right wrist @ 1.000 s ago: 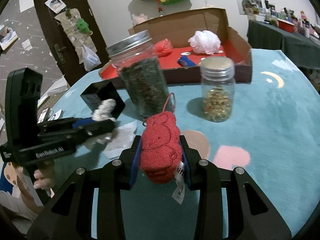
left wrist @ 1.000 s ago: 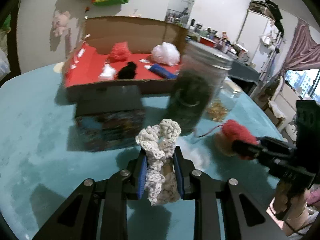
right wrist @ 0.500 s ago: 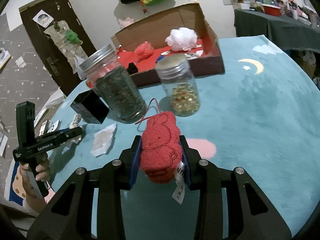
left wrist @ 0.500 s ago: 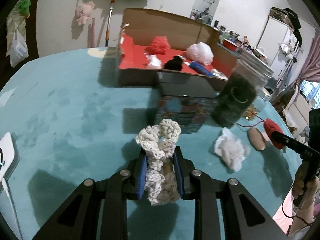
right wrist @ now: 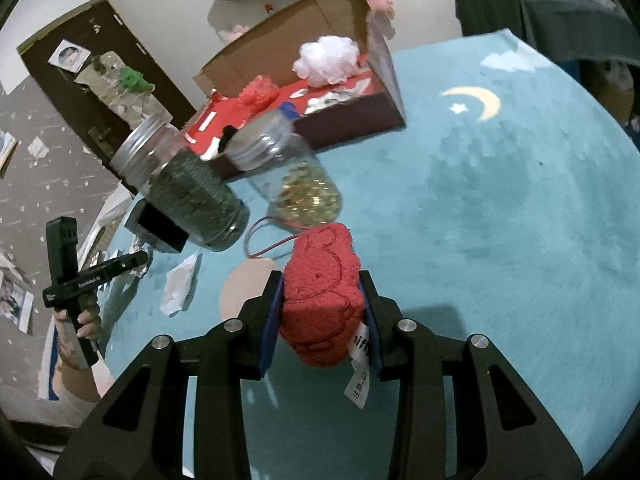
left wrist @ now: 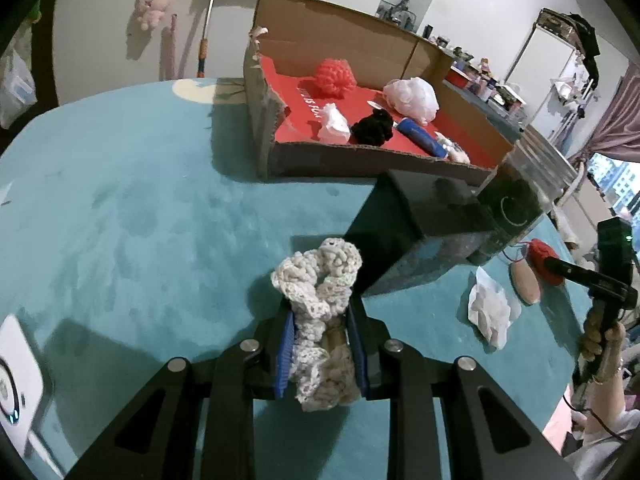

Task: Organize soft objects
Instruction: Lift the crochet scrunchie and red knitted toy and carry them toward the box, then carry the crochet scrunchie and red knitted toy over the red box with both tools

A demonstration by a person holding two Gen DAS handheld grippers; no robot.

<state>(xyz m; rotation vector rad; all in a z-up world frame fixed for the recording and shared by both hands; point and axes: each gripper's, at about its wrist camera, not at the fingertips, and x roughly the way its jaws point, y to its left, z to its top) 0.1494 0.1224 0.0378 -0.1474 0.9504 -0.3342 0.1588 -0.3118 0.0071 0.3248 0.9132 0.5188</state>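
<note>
From the left wrist: open cardboard box with red floor on teal tablecloth, holding red crocheted ball, white mesh pouf, crumpled white tissue, black fuzzy scrunchie and blue tube. Just in front, a black cube box, then a lidded glass jar packed with dark green matter. Left gripper angled down over the cloth, blue pads clamped narrow on cream crocheted scrunchie, its upper half bulging above the pads. At far right, the right gripper seen side-on in a hand, nipping something red. From the right wrist: same box, tilted in view, pouf inside; green-filled jar beside a smaller jar of golden bits. Right gripper pitched down, pads pressed narrow on red plush sponge, white tag hanging below. Left gripper at left edge in a hand, grip not discernible here.
</note>
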